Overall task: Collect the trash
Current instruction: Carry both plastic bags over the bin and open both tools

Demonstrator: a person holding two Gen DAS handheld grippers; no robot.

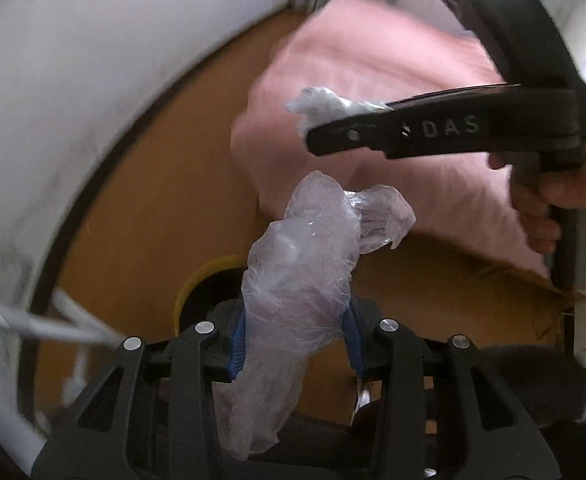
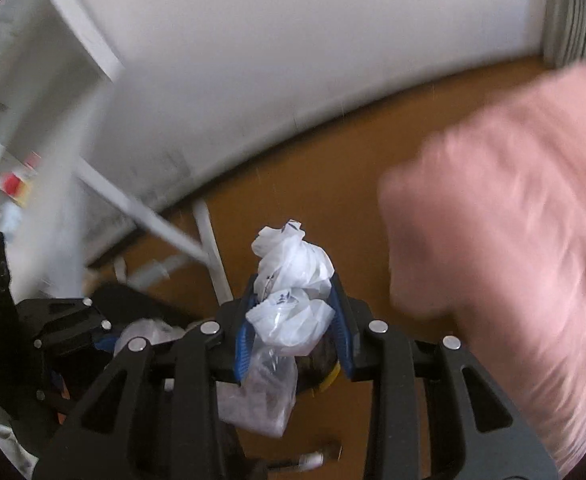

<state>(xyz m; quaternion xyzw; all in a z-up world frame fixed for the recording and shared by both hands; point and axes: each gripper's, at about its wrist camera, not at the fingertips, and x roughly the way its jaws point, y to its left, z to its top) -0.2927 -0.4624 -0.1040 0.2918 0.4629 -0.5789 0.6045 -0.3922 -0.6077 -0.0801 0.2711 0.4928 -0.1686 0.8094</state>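
Note:
In the left wrist view my left gripper [image 1: 295,312] is shut on a crumpled clear plastic bag [image 1: 309,264], which bulges out past the blue pads. A yellow-rimmed bin [image 1: 203,280] shows on the wooden floor just behind the left finger. My right gripper [image 1: 333,120] comes in from the upper right, held by a hand [image 1: 549,208], with a white wad [image 1: 319,106] at its tip. In the right wrist view the right gripper [image 2: 293,280] is shut on this crumpled white plastic bag [image 2: 293,268]. The bin's yellow rim [image 2: 331,380] lies right under it. The left gripper [image 2: 121,340] sits at lower left.
Pink bedding [image 1: 373,92] hangs over the floor to the right, also blurred in the right wrist view [image 2: 513,240]. A white wall [image 1: 93,80] runs behind the floor. White rack legs [image 2: 209,240] and a shelf [image 2: 13,184] stand at left. A small white object [image 2: 311,458] lies on the floor.

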